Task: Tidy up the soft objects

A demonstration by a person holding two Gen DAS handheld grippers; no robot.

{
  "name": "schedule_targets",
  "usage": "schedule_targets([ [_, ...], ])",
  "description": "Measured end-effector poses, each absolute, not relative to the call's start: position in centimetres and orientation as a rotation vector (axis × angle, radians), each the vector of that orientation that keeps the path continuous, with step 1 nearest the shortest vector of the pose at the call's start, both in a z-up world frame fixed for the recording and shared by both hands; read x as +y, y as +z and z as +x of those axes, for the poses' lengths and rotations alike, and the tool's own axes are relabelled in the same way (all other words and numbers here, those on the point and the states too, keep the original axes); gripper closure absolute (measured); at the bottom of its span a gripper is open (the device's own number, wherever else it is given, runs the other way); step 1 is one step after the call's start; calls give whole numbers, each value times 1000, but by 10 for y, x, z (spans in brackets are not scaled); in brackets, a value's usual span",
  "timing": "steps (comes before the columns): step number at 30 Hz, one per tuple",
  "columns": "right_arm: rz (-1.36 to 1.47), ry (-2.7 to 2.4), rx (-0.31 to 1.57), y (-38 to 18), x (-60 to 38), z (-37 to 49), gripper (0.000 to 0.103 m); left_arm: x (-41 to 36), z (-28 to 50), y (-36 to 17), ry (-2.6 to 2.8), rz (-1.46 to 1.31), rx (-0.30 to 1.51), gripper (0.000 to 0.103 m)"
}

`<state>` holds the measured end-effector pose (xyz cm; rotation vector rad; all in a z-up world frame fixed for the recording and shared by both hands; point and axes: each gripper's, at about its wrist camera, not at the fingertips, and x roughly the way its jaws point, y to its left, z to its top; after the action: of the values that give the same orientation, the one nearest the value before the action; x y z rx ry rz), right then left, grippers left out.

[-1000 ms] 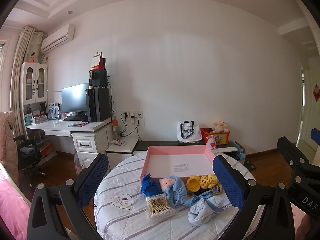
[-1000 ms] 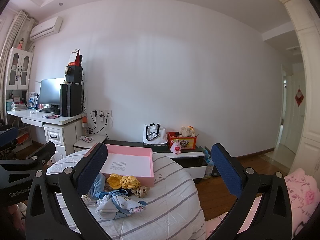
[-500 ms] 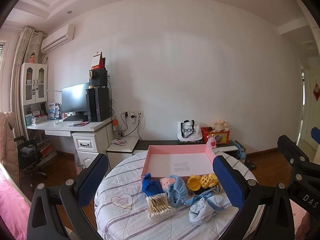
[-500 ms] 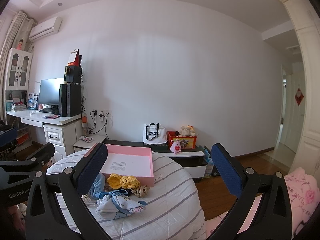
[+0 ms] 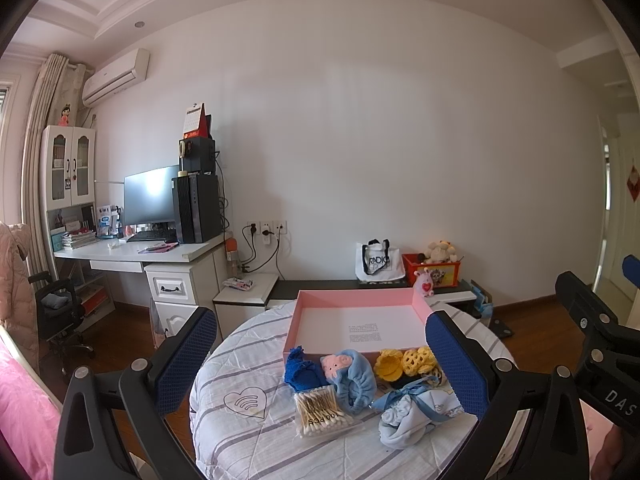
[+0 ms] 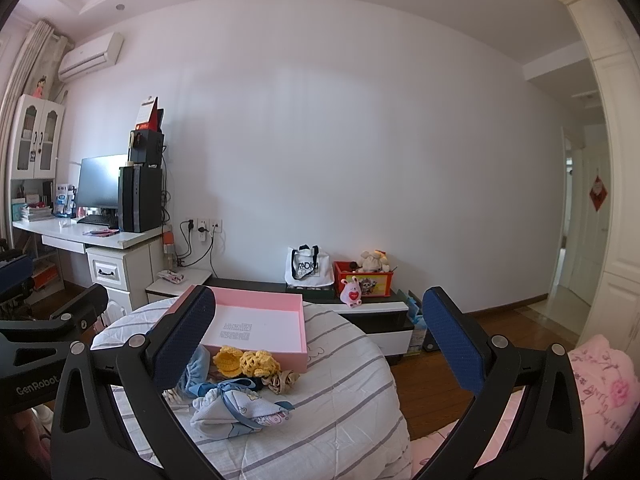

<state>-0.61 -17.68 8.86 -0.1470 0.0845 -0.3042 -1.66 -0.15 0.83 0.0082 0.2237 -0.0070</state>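
soft items (image 5: 360, 384) between spread left fingers (image 5: 456, 364)

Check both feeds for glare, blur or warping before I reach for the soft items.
Left wrist: sharp and evenly daylit, the pink box and cotton swabs readable; a slight sheen on the monitor. Right wrist: equally sharp, the doorway bright. Both bend strongly at dark corners.

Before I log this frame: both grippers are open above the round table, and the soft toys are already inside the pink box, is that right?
Not quite: the pink box is empty. The soft toys lie on the table in front of it, as the left wrist view shows. Both grippers are open.
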Motion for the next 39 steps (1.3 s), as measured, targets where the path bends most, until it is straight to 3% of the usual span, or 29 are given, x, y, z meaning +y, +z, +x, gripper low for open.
schedule_targets([
  [39,-155,-287,171,73,-176,14,0,-1,0,-1,8,21,311,0],
])
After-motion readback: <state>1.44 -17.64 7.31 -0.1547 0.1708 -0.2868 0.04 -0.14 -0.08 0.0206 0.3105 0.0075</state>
